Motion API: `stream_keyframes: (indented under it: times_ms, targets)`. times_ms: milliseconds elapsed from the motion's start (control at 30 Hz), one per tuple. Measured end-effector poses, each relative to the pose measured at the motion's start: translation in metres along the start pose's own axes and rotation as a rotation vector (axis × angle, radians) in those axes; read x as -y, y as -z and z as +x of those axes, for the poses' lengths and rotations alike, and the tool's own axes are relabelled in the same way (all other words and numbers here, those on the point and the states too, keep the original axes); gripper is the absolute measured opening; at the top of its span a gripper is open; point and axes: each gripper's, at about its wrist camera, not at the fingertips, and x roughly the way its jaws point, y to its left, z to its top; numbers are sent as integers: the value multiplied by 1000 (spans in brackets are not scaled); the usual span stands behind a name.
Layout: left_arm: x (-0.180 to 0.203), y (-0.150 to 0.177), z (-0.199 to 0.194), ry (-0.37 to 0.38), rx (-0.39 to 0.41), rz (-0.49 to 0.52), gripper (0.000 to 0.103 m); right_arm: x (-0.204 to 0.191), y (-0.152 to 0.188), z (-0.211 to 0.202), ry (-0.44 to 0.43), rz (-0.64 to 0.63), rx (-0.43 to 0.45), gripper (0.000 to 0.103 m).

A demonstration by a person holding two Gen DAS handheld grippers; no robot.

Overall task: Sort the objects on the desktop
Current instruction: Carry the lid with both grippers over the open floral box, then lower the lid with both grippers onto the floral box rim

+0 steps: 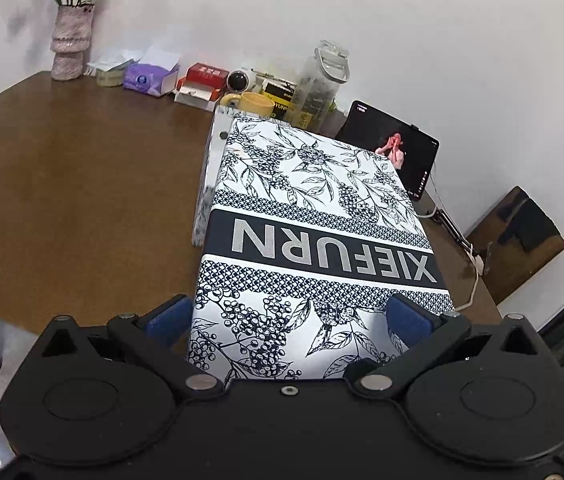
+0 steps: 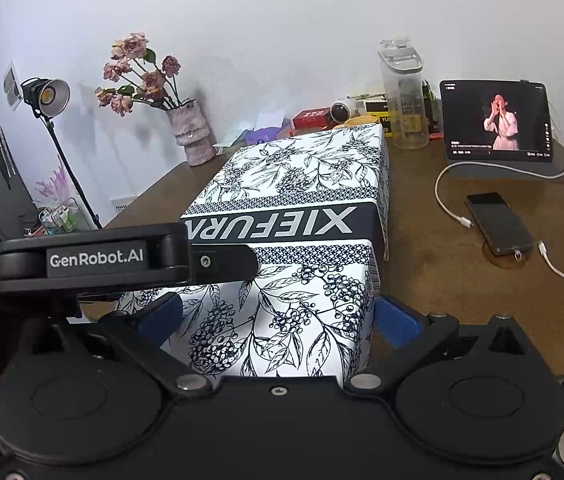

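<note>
A large box (image 1: 306,216) with a black-and-white leaf and berry print and a dark band reading XIEFURN lies lengthwise on the brown table (image 1: 81,184). Its near end sits between the blue pads of my left gripper (image 1: 288,320), which press on both sides. In the right wrist view the same box (image 2: 302,208) fills the centre, and my right gripper (image 2: 277,316) clamps its near end too. The black body of the left gripper (image 2: 121,260) crosses in from the left, over the box's near left part. A lower patterned wall (image 1: 205,184) shows under the box's far left edge.
Along the back wall stand a vase of dried roses (image 2: 189,136), a purple tissue box (image 1: 149,78), red packets (image 1: 205,76), a yellow mug (image 1: 253,104) and a clear jug (image 2: 404,96). A lit tablet (image 2: 498,120), a phone (image 2: 498,222) and white cables (image 2: 446,200) lie to the right.
</note>
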Motion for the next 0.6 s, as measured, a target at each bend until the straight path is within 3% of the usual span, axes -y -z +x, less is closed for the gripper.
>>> stream_keyframes:
  times_ms: [600]
  targets:
    - [-54,-80,104,-30,-20,-58,103,22,-74,125,-25,-25,-47,103]
